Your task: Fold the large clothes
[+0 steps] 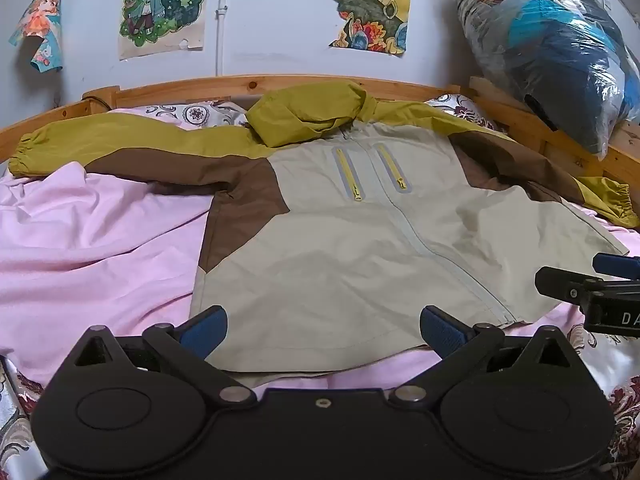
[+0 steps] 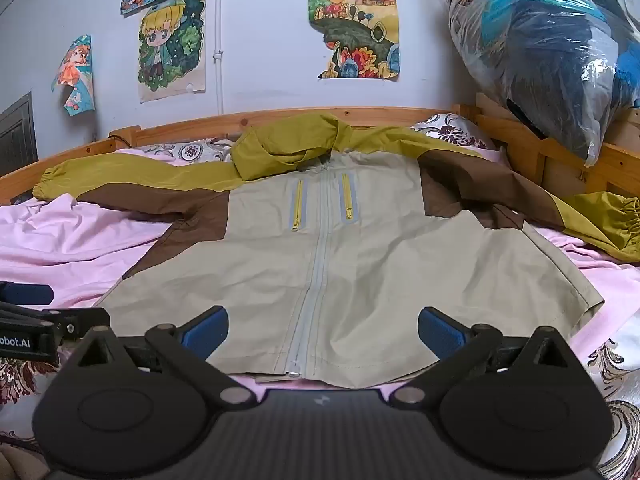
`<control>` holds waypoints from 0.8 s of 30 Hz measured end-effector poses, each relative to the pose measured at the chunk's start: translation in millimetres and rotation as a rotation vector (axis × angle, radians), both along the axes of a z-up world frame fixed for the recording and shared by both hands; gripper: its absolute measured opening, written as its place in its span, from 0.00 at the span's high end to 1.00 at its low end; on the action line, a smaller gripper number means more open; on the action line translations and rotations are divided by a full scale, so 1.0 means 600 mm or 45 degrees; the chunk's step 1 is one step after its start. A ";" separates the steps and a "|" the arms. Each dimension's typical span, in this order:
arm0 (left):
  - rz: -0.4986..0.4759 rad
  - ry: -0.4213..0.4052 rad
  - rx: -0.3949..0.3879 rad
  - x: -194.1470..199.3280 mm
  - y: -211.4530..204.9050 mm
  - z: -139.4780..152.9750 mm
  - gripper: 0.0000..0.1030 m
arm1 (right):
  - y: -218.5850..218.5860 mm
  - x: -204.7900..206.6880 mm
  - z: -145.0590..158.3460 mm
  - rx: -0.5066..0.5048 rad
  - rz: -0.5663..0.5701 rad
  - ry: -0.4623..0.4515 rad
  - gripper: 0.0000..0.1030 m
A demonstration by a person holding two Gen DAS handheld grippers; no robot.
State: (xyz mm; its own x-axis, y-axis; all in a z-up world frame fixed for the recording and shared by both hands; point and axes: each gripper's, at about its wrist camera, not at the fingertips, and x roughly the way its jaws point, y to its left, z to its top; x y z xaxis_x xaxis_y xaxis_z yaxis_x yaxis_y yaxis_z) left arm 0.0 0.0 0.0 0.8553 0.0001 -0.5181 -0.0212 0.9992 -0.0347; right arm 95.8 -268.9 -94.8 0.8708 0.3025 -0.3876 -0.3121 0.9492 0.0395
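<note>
A beige, brown and olive hooded jacket (image 1: 360,240) lies spread flat, front up and zipped, on a pink sheet (image 1: 80,248), sleeves stretched out to both sides. It also shows in the right wrist view (image 2: 360,260). My left gripper (image 1: 323,332) is open and empty, just above the jacket's bottom hem on its left half. My right gripper (image 2: 323,332) is open and empty, over the hem near the zipper's lower end (image 2: 294,372). The right gripper shows at the right edge of the left wrist view (image 1: 592,288), the left one at the left edge of the right wrist view (image 2: 40,320).
A wooden bed frame (image 1: 240,86) runs along the far side and the right. A large plastic bag of dark and blue clothes (image 1: 552,40) rests on the frame at the right. Patterned bedding (image 2: 624,380) shows at the near corners. Posters (image 1: 160,4) hang on the wall.
</note>
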 end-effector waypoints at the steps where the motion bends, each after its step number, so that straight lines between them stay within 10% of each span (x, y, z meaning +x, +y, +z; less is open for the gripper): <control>1: 0.000 0.001 -0.001 0.000 0.000 0.000 0.01 | 0.000 0.000 0.000 0.001 0.000 0.000 0.00; 24: -0.002 -0.002 0.000 0.000 0.000 0.000 0.01 | -0.004 0.002 -0.002 0.007 0.000 0.001 0.00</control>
State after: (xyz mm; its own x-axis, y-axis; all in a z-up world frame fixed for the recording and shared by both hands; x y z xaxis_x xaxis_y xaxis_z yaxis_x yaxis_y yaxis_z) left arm 0.0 -0.1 0.0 0.8560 -0.0010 -0.5170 -0.0198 0.9992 -0.0348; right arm 96.9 -271.4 -96.2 0.8704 0.3046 -0.3868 -0.3120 0.9490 0.0453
